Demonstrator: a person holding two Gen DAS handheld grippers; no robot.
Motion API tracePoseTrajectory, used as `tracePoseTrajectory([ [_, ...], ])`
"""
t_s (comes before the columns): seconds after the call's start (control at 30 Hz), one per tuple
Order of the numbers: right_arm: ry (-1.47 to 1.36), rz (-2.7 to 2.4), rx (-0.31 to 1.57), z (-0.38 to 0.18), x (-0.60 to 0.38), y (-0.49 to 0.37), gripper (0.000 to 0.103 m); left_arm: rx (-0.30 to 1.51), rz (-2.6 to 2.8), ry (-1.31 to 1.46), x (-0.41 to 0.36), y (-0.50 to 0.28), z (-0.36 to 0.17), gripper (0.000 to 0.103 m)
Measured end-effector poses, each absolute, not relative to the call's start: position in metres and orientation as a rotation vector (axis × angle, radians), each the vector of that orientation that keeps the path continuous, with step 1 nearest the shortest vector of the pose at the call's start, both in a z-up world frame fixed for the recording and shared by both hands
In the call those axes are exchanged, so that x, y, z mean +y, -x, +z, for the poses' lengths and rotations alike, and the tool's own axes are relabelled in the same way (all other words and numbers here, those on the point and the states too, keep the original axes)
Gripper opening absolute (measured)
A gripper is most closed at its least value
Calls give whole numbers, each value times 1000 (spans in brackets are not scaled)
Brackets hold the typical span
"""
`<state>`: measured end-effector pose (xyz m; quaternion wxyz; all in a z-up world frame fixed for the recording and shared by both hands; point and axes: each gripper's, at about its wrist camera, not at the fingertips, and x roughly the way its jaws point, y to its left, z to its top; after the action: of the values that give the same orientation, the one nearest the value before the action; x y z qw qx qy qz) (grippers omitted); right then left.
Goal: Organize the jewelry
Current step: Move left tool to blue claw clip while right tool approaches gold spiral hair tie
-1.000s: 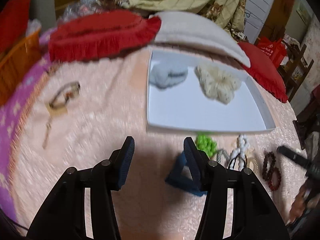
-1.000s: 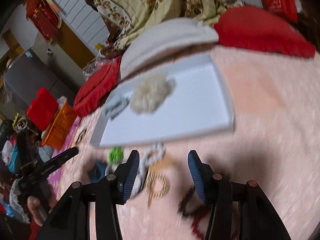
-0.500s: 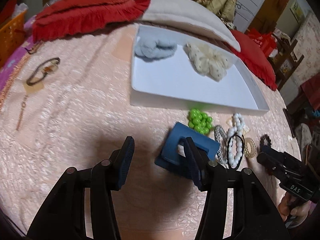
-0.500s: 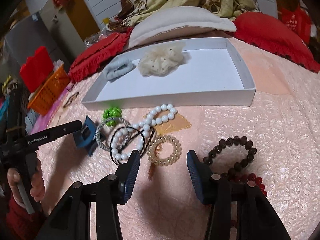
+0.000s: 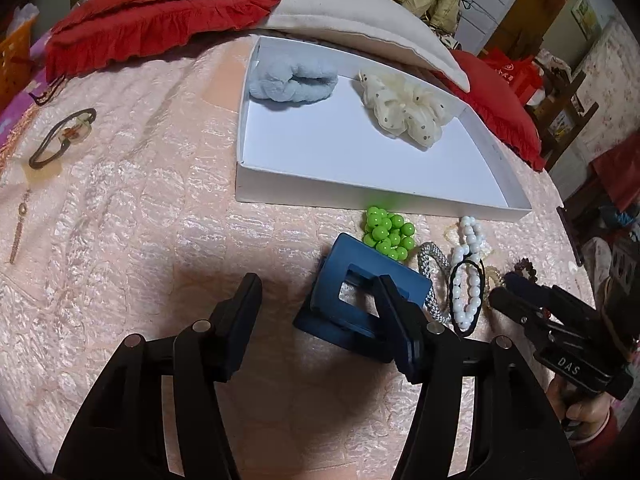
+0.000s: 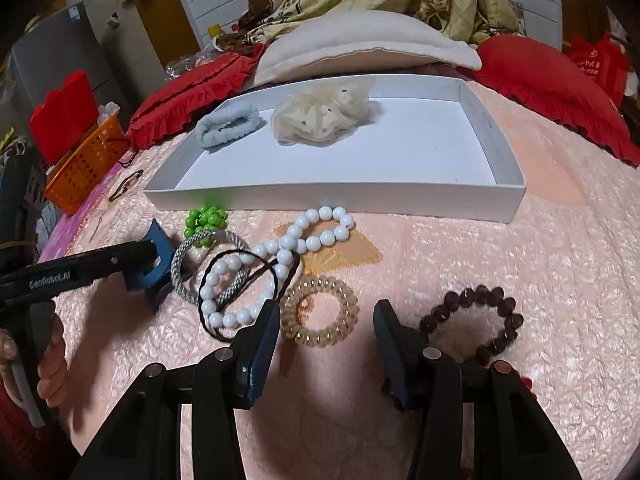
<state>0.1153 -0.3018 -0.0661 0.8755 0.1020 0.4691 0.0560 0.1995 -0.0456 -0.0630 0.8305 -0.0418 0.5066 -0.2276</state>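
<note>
The blue hair claw [image 5: 362, 304] lies on the pink bedspread [image 5: 140, 220] just in front of the white tray [image 5: 360, 194], beside the green bead cluster [image 5: 386, 232]. My left tongs [image 5: 316, 300] are spread wide, holding nothing, their right finger [image 5: 394, 312] over the claw. My right tongs [image 6: 326, 328] are also wide and empty, hovering over the gold spiral hair tie [image 6: 320, 312], with the white pearl strand [image 6: 280, 256] to one side and the dark bead bracelet [image 6: 476, 318] to the other. In the tray sit a blue scrunchie [image 5: 292, 80] and a cream scrunchie [image 5: 404, 108].
</note>
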Motion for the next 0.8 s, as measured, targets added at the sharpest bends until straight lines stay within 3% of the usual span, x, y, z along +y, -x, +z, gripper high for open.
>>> tracePoseTrajectory([
  [0.1,-204,109,980,-66,-300,-117,47,1077,-486,73,-47,-199,-63,58],
  [0.2,-221,106,985,-66,-301,-119,40,1091,-522,104,-46,-200,-63,40],
  [0.27,-237,101,992,-66,-304,-119,38,1093,-527,114,-46,-200,-62,34],
  [0.53,-50,55,997,-69,-279,-120,37,1061,-522,76,-51,-194,-60,36],
  [0.6,-35,56,989,-70,-277,-119,31,1059,-521,74,-53,-195,-60,35],
  [0.63,-42,58,990,-69,-277,-119,30,1053,-512,69,-53,-194,-59,31],
  [0.67,-49,59,992,-69,-278,-119,27,1038,-501,66,-53,-193,-57,19],
  [0.8,-78,58,979,-60,-280,-114,24,1021,-517,99,-47,-191,-47,12],
])
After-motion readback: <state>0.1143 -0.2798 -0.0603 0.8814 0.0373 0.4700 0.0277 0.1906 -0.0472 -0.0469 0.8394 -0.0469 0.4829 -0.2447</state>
